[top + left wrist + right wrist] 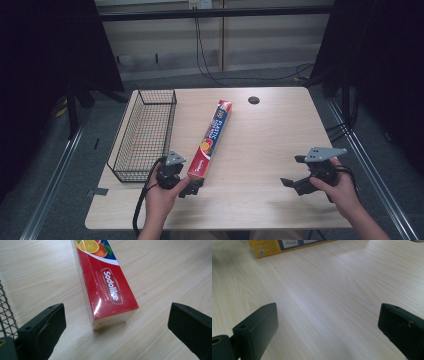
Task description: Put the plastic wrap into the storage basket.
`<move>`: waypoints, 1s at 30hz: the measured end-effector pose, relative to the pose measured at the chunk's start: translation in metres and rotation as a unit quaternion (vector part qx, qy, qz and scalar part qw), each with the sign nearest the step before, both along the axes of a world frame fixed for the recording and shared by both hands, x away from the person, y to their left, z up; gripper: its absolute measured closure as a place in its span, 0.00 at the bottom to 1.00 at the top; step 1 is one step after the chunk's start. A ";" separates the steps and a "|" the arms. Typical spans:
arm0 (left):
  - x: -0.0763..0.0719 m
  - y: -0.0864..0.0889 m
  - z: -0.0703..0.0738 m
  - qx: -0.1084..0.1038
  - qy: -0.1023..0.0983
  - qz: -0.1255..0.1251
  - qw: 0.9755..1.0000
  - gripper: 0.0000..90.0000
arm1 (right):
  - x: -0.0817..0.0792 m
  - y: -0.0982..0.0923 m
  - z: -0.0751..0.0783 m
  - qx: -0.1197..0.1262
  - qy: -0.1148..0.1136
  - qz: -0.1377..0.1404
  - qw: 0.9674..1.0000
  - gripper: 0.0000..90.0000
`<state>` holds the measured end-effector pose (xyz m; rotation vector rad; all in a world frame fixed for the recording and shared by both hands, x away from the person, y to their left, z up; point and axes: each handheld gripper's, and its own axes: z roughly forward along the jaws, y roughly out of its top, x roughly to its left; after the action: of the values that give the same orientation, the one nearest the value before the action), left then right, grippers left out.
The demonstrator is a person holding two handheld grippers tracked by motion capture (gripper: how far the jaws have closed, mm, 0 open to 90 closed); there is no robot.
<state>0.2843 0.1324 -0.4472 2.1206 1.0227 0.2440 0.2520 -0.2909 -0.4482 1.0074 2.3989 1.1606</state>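
A long red plastic-wrap box (211, 140) with orange fruit pictures lies diagonally on the middle of the table. Its near end (110, 295) reads "Sodolike". My left gripper (186, 181) is at that near end, held by a hand. In the left gripper view, the left gripper (116, 315) stands open with a jaw on either side of the box end and a wide gap to each. My right gripper (294, 171) is open over bare wood at the right, well apart from the box. The right gripper (327, 315) has nothing between its jaws, and the box's yellow side (287, 246) lies far ahead.
A black wire basket (120, 150) sits along the table's left edge, close to my left gripper; its mesh (6, 315) shows beside the left jaw. A small round black hole (253, 100) is near the far edge. Bare wooden tabletop (270, 145) spreads between the box and my right gripper.
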 end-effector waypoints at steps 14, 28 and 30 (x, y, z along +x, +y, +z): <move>0.052 -0.031 0.021 -0.041 0.016 0.050 0.998 0.00 | -0.003 -0.002 0.001 -0.010 0.000 0.010 1.000 0.03; 0.095 -0.059 0.031 -0.009 0.033 0.055 0.998 0.02 | -0.001 -0.011 0.001 -0.004 0.005 0.005 1.000 0.03; 0.097 -0.062 0.030 -0.007 0.035 0.056 0.998 0.02 | -0.001 -0.012 0.001 -0.004 0.004 0.004 1.000 0.03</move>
<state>0.3818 0.0705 -0.4167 2.0744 1.1830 0.2190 0.2505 -0.3026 -0.4476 1.0026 2.4141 1.1500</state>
